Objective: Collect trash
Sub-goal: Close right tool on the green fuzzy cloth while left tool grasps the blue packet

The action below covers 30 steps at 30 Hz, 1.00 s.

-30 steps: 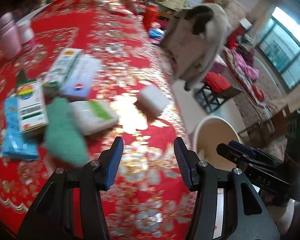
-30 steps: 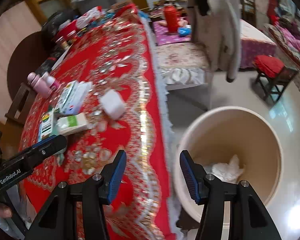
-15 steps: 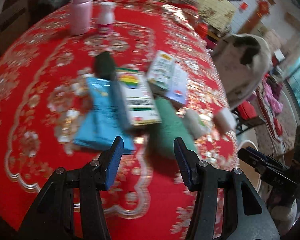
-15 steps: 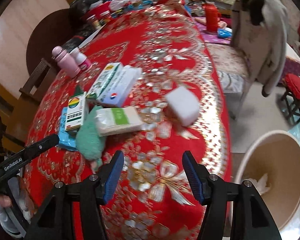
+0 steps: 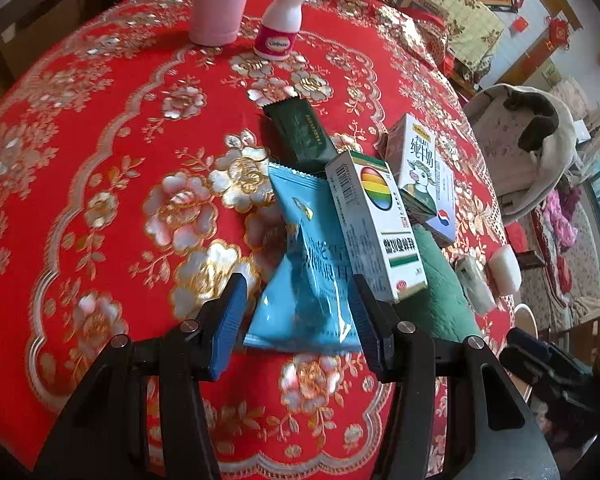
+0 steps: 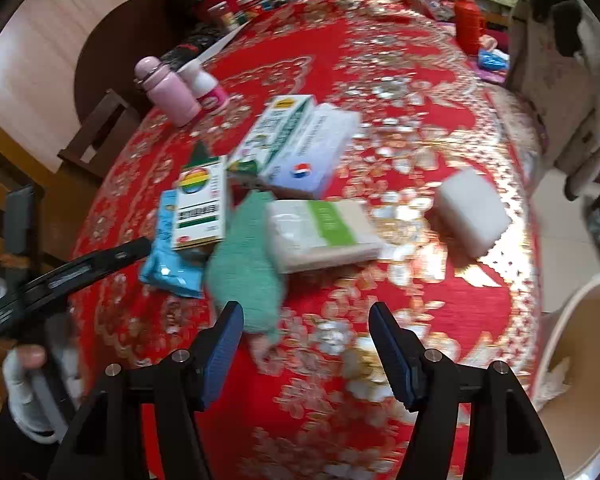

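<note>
On the red tablecloth (image 5: 100,160) lies a pile of trash. My left gripper (image 5: 296,320) hangs open just above a blue snack packet (image 5: 308,280), whose near end shows between the fingers, unpressed. A white box with a rainbow mark (image 5: 376,224) rests on the packet. A dark green wrapper (image 5: 300,136) and a milk carton (image 5: 416,168) lie behind. My right gripper (image 6: 306,344) hovers before a green cloth (image 6: 248,272) with its jaws opening and nothing pressed between them. A tissue pack (image 6: 324,232) and a white foam block (image 6: 472,208) lie nearby.
A cream bin (image 6: 580,380) stands on the floor off the table's right edge, with white paper inside. A pink bottle (image 5: 220,0) and a small white bottle (image 5: 280,20) stand at the back. A coat-draped chair (image 6: 560,80) is beyond. A gloved hand (image 6: 24,384) shows at left.
Both views have swung away from the bin and table edge onto the pile. The left gripper has come over the blue packet. The right jaws stand wider than before.
</note>
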### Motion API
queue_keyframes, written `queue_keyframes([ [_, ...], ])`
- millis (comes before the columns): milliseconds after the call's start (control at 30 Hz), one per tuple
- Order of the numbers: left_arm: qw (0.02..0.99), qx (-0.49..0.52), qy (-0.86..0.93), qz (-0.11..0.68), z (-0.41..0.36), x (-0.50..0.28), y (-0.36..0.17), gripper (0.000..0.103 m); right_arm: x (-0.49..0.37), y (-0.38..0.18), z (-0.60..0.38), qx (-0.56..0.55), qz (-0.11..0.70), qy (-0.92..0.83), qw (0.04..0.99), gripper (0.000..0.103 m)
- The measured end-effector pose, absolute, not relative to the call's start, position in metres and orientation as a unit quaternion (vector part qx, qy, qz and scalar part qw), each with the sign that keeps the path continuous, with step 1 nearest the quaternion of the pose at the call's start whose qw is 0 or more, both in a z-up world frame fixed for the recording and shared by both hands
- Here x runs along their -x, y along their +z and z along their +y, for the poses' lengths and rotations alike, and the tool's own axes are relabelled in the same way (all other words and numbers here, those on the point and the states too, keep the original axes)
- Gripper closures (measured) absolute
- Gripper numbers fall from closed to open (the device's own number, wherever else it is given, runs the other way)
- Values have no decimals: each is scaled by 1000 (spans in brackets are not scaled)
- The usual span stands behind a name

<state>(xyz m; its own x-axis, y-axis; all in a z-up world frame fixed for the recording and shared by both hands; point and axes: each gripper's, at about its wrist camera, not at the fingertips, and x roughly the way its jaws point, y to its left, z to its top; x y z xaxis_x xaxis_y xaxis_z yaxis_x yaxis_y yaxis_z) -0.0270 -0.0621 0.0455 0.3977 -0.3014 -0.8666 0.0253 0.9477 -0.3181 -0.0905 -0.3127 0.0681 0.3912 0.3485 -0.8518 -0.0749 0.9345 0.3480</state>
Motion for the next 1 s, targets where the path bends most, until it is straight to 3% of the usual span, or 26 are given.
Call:
queue_keyframes([
  [433, 805, 133, -136, 562, -64, -4, 22, 53, 63, 44, -277, -125, 545, 126, 819, 37],
  [467, 805, 135, -138, 561, -63, -4, 22, 55, 61, 43, -275, -126, 546, 125, 819, 37],
  [533, 797, 140, -148, 568, -64, -6, 20, 71, 56, 40, -271, -128, 546, 125, 818, 36],
  [667, 801, 128, -160, 563, -67, -2, 25, 78, 49, 33, -265, -136, 549, 124, 816, 36],
  [700, 802, 124, -161, 562, -68, -1, 28, 80, 48, 30, -264, -141, 552, 124, 812, 37],
  [733, 804, 120, -161, 560, -68, 1, 30, 80, 48, 28, -264, -148, 554, 126, 810, 46],
  [767, 807, 117, -159, 557, -67, 3, 32, 80, 49, 28, -264, -156, 553, 131, 808, 49],
  [1000, 823, 105, -127, 544, -39, 32, 49, 81, 74, 46, -271, -164, 543, 163, 807, 52],
])
